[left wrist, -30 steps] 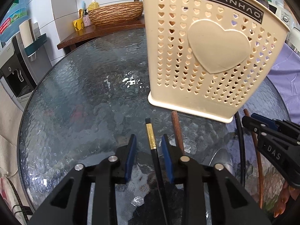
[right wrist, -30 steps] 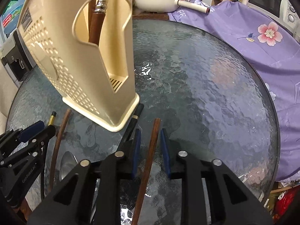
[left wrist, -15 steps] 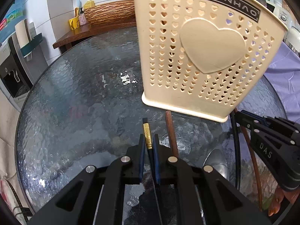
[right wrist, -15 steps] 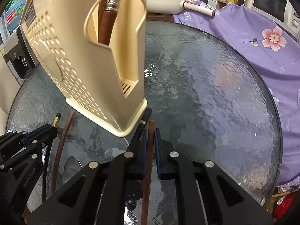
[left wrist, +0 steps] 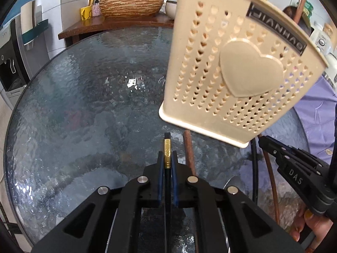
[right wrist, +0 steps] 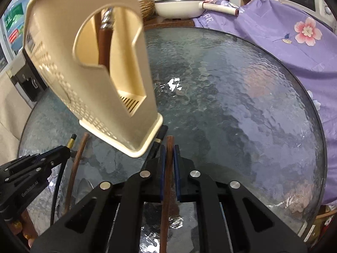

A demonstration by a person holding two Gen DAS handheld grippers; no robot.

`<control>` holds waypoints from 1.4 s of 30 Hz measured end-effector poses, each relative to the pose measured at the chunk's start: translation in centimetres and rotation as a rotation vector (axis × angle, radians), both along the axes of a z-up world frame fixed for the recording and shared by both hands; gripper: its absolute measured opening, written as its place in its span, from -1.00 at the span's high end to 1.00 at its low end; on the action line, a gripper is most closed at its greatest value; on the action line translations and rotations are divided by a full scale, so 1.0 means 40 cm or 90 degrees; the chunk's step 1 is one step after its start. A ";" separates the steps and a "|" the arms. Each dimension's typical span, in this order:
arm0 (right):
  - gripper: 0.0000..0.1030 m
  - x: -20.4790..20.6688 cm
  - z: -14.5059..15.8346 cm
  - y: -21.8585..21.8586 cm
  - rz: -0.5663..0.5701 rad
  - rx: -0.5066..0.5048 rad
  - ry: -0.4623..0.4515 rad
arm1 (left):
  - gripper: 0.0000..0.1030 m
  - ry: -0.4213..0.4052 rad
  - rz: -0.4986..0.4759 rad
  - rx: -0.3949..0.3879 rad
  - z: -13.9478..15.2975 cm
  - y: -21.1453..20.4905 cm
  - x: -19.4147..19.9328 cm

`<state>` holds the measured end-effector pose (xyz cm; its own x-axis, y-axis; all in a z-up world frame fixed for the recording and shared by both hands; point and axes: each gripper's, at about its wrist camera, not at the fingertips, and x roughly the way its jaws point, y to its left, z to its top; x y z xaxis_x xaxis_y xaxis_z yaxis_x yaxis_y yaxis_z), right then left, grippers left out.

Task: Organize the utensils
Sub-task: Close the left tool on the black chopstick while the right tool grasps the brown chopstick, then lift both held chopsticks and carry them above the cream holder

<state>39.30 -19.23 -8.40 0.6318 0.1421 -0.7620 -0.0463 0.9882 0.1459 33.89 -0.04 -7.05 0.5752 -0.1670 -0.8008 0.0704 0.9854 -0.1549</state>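
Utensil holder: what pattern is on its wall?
The cream utensil holder has rows of heart-shaped holes around one large raised heart; clearest in the left wrist view.

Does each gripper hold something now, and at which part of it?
The left gripper pinches the black chopstick near its gold-banded end. The right gripper pinches the brown wooden chopstick just behind its far tip.
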 end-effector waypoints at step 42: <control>0.85 -0.299 0.412 -0.095 0.139 0.171 -0.263 | 0.86 -0.231 -0.064 -0.047 0.352 0.007 -0.214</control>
<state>27.33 -23.04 8.07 0.8055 0.4589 -0.3749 -0.3534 0.8799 0.3177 25.34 0.23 7.04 0.7968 -0.2869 -0.5318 0.2300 0.9579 -0.1721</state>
